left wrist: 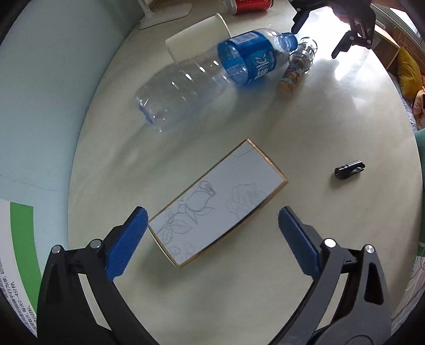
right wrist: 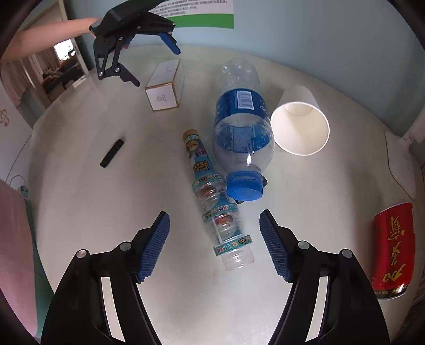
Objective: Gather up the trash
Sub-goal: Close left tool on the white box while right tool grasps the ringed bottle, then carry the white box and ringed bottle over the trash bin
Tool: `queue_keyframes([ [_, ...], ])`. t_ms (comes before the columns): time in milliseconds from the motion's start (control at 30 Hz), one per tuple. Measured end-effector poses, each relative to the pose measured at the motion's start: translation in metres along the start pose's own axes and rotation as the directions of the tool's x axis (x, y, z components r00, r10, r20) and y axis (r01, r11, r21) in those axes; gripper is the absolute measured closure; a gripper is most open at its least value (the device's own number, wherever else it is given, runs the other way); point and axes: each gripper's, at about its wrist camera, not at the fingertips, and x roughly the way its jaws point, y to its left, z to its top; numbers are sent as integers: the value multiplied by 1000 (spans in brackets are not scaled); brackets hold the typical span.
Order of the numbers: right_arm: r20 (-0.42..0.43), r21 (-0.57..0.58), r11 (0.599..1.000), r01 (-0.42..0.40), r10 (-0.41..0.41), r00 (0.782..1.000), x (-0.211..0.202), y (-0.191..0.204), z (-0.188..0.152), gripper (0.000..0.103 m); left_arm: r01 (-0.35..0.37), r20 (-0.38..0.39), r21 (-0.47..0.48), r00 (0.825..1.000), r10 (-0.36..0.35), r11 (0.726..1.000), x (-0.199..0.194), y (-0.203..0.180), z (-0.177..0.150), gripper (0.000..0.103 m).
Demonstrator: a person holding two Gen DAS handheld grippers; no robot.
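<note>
My left gripper [left wrist: 212, 220] is open above a white box with rose drawings and gold edges [left wrist: 217, 201], which lies between its jaws; the box also shows in the right wrist view [right wrist: 163, 85]. My right gripper [right wrist: 214, 223] is open over a slim clear bottle with a cartoon label [right wrist: 215, 201], lying on the table with its open mouth towards me. A large clear water bottle with a blue label and blue cap [right wrist: 241, 127] lies beside it, touching it. A white paper cup [right wrist: 300, 122] lies on its side. A red can [right wrist: 393, 249] lies at the right.
A round white table [right wrist: 106, 212] carries everything. A small black pen-like clip [right wrist: 112, 152] lies on its left part, also seen in the left wrist view [left wrist: 349, 169]. A white lamp base [right wrist: 401, 164] stands at the right edge. A wall with a green poster [right wrist: 202, 16] is behind.
</note>
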Motion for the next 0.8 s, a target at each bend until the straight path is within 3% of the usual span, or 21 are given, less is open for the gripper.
queue_keyframes([
  [267, -38, 35, 999, -36, 37, 999, 29, -8, -4, 49, 84, -27, 37, 996, -83, 996, 34, 22, 4, 7],
  [333, -28, 53, 997, -54, 55, 998, 30, -11, -3, 51, 161, -50, 20, 986, -160, 987, 41, 24, 6, 8],
  [433, -21, 60, 997, -58, 60, 998, 31, -13, -2, 68, 219, -35, -10, 975, -220, 976, 46, 27, 5, 22],
  [633, -34, 64, 995, -82, 84, 996, 27, -14, -7, 69, 210, -31, -100, 976, -214, 973, 46, 31, 1, 52],
  [800, -46, 59, 991, -121, 123, 991, 21, -12, -3, 69, 180, -46, -147, 981, -189, 973, 47, 28, 7, 56],
])
